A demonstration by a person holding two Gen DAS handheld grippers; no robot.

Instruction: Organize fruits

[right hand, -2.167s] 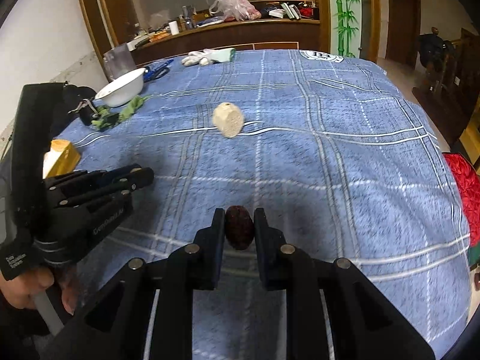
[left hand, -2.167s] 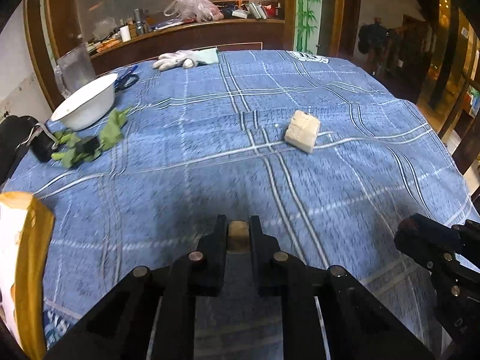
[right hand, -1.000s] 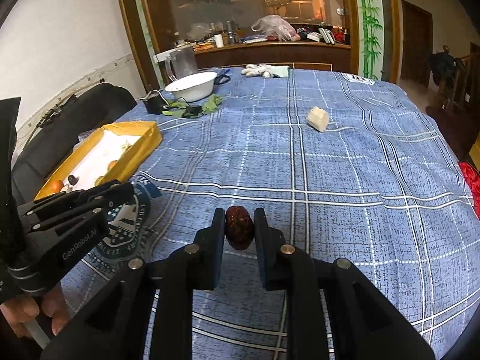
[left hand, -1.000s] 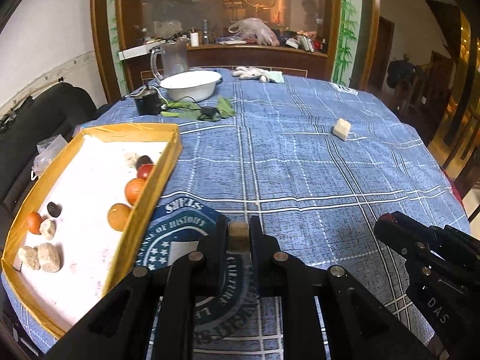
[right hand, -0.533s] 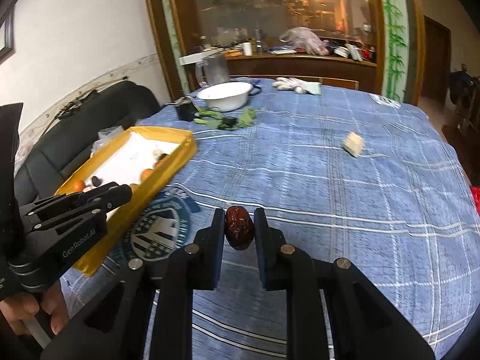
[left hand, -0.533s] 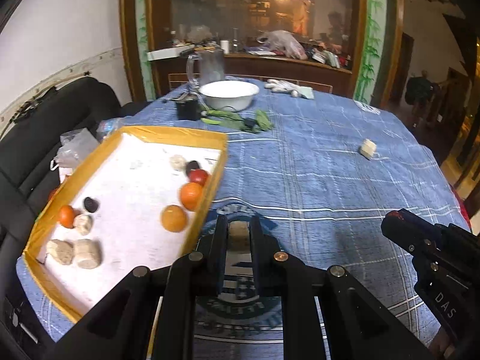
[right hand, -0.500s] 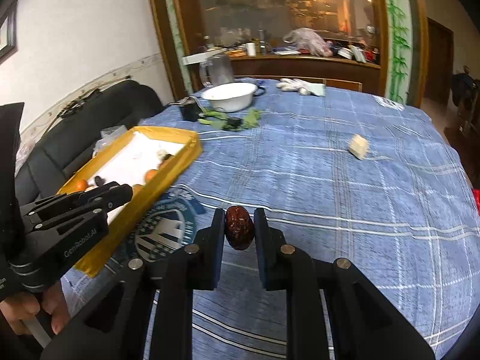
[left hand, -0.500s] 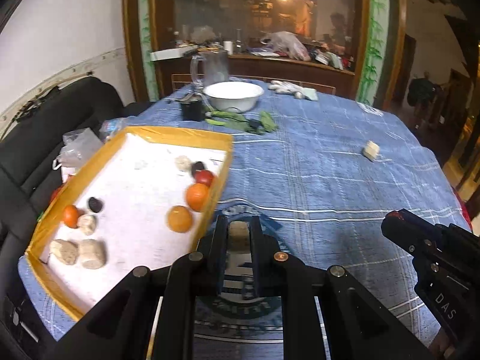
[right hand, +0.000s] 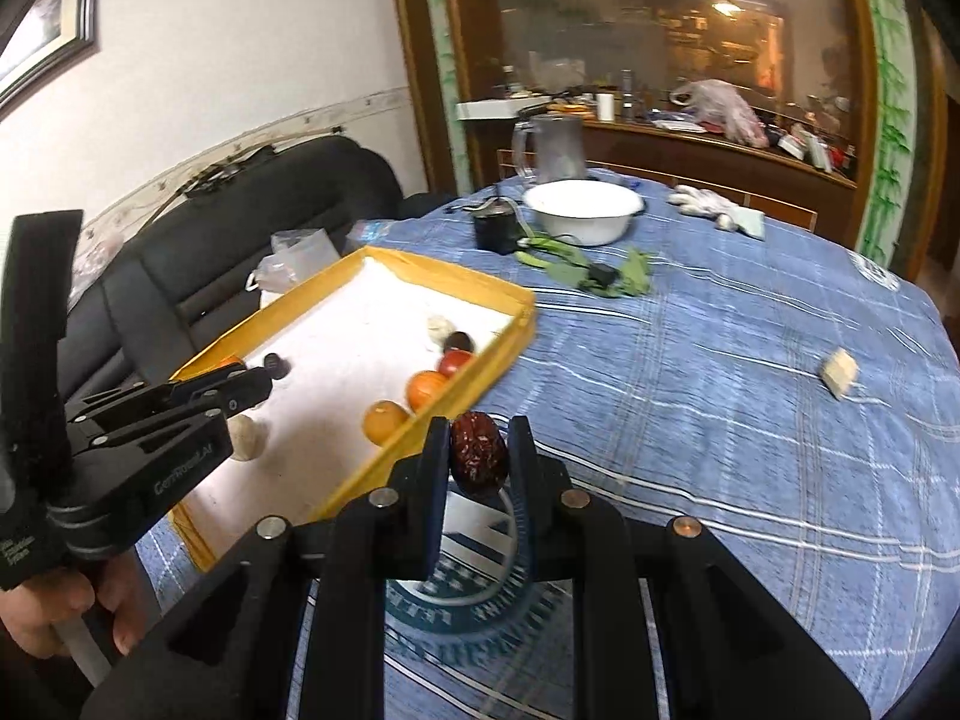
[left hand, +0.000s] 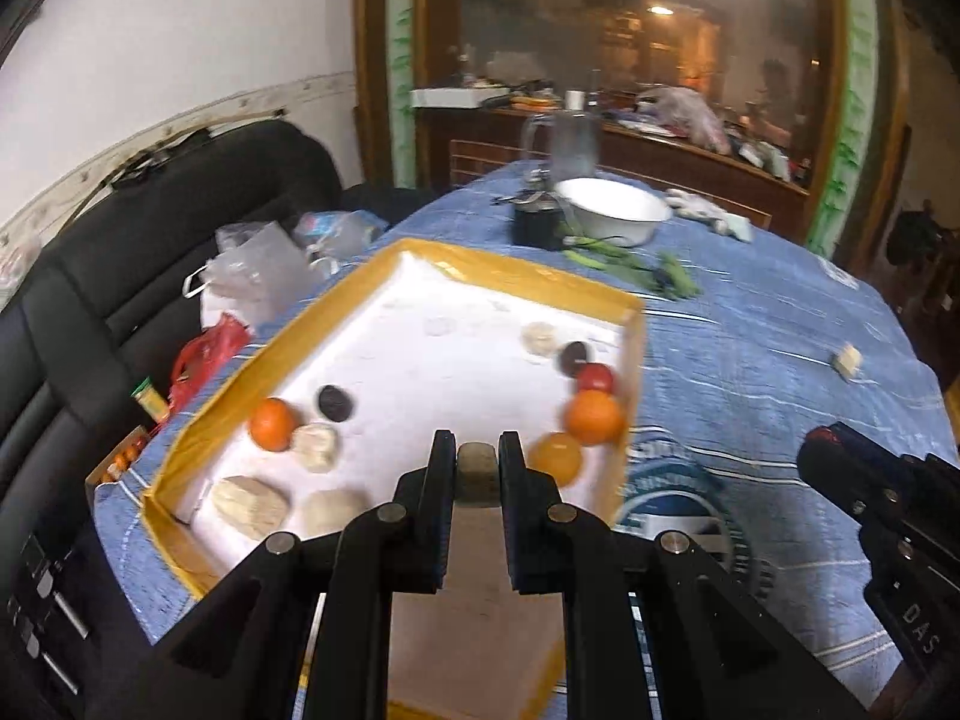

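Blue plaid tablecloth [left hand: 750, 360]: yellow-rimmed white tray [left hand: 420, 396] at its left edge now fills the view. Left gripper [left hand: 476, 468], over tray, clamps beige chunk [left hand: 476, 471]; right gripper [right hand: 479, 450], beside tray rim, pinches dark red date [right hand: 478, 450]. Drop-offs look imminent.

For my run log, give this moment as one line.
left gripper: shut on beige piece, over tray | right gripper: shut on red date, beside tray

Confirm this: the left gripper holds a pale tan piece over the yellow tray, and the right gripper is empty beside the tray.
Not quite. The right gripper is not empty: the right wrist view shows it shut on a dark red date. The rest stands: the left gripper holds a pale tan piece over the yellow tray.
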